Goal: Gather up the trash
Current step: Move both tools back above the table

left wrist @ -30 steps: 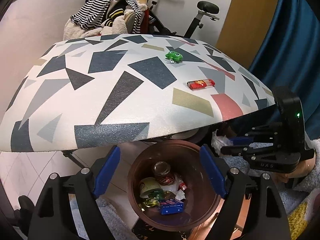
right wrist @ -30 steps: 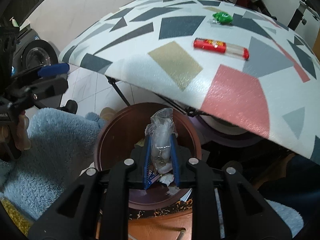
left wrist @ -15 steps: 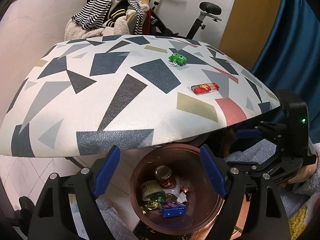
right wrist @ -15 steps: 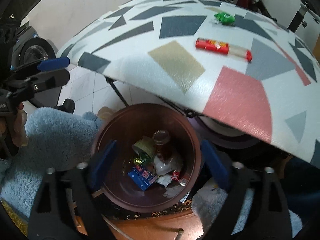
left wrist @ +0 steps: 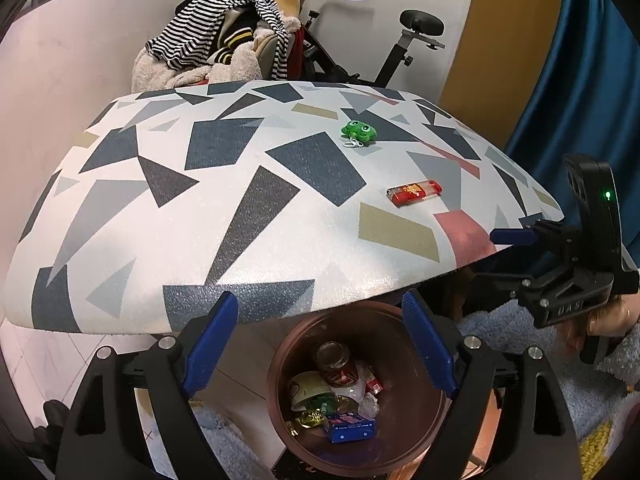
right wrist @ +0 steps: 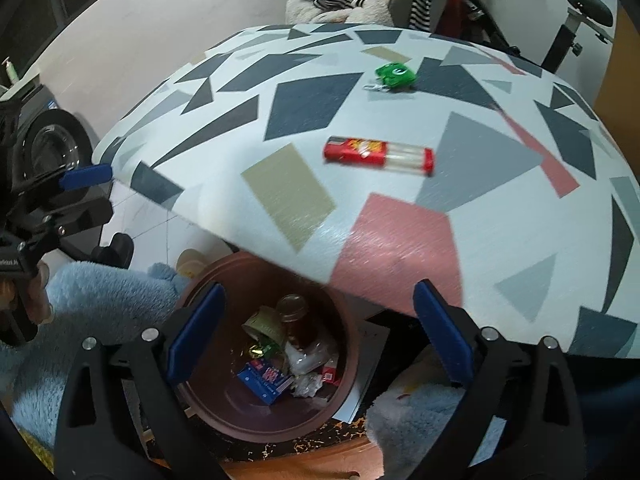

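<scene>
A brown round bin (left wrist: pixel 416 432) stands on the floor under the table's near edge; it also shows in the right wrist view (right wrist: pixel 224 404). It holds a jar, a paper cup, a blue box (left wrist: pixel 352 428), wrappers and a clear plastic bag (right wrist: pixel 304 360). A red and clear wrapper (left wrist: pixel 414 193) (right wrist: pixel 378 155) lies on the patterned table (left wrist: pixel 200 216). My left gripper (left wrist: pixel 320 344) is open and empty above the bin. My right gripper (right wrist: pixel 316 332) is open and empty above the bin; it also shows in the left wrist view (left wrist: pixel 516 240).
A green frog keychain (left wrist: pixel 359 131) (right wrist: pixel 394 74) lies farther back on the table. Behind the table stand a chair piled with clothes (left wrist: pixel 224 52) and an exercise bike (left wrist: pixel 400 48). Blue fluffy rugs (right wrist: pixel 88 304) lie around the bin. A blue curtain (left wrist: pixel 580 80) hangs at right.
My right gripper opened and dropped the clear plastic bag into the bin, then rose toward the table. My left gripper also lifted, still open.
</scene>
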The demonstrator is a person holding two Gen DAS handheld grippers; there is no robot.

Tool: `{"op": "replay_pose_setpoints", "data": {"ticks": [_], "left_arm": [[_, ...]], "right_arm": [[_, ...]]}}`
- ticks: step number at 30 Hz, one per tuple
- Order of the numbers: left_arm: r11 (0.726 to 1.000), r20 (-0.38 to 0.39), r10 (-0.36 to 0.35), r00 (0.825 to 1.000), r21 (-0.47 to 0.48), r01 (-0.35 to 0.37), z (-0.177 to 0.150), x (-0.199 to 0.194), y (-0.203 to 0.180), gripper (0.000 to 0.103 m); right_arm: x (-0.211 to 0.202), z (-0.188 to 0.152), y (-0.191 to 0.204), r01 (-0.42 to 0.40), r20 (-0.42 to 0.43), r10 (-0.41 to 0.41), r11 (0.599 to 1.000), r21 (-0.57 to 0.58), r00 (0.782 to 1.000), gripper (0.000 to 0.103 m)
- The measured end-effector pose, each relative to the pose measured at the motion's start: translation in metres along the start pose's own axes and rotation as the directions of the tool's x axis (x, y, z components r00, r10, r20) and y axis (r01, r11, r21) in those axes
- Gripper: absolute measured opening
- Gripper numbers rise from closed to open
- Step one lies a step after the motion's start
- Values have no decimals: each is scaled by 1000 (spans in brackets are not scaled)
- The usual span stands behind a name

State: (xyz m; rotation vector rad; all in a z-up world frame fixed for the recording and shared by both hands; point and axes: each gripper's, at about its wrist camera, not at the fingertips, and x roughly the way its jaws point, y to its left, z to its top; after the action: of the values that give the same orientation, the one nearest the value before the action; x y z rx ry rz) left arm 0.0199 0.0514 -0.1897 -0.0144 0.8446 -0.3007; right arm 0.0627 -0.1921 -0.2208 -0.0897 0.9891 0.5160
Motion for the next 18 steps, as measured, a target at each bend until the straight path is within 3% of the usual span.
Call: {"op": "replay_pose_setpoints", "data": {"ticks": [18], "left_arm": [[1000,9,6,1000,-19,-6,17,13,18,82]], "right_arm": [[12,24,-24,61,-6,-61,998,30,998,93]]}}
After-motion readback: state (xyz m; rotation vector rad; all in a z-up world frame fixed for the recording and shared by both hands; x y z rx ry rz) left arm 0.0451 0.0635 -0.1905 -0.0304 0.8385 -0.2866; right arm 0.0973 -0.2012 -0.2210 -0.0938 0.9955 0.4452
